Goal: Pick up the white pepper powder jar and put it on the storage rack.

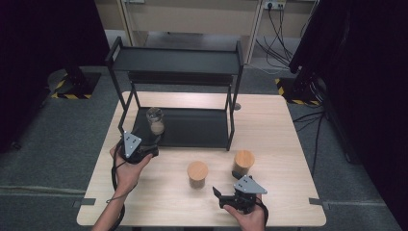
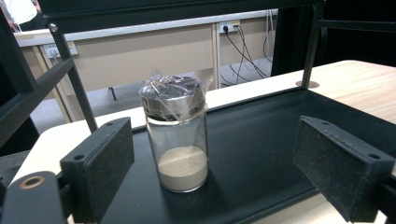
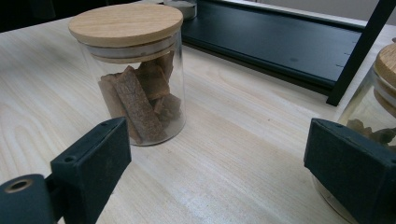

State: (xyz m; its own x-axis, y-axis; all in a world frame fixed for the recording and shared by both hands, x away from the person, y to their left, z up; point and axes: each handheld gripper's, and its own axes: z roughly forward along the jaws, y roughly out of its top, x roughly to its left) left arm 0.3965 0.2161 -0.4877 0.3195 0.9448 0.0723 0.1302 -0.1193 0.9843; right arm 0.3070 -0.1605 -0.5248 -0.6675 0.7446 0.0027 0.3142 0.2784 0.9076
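Observation:
A glass jar (image 2: 177, 140) with pale sand in its bottom and plastic wrap over a dark lid stands on the lower tray of a black shelf (image 2: 261, 140). My left gripper (image 2: 224, 163) is open just in front of this sand jar (image 1: 155, 120) without touching it, and it sits at the tray's front left corner (image 1: 150, 145). A wooden-lidded jar (image 3: 135, 79) of brown bark pieces stands on the table ahead of my open right gripper (image 3: 224, 172). In the high view that bark jar (image 1: 197, 174) is left of my right gripper (image 1: 219, 197).
A second wooden-lidded jar (image 1: 243, 163) stands close beside the right gripper's far jaw, at the right edge of the right gripper view (image 3: 378, 107). The two-tier black shelf (image 1: 178, 60) takes up the table's back half. Light wooden tabletop (image 1: 279, 139) lies to the right of it.

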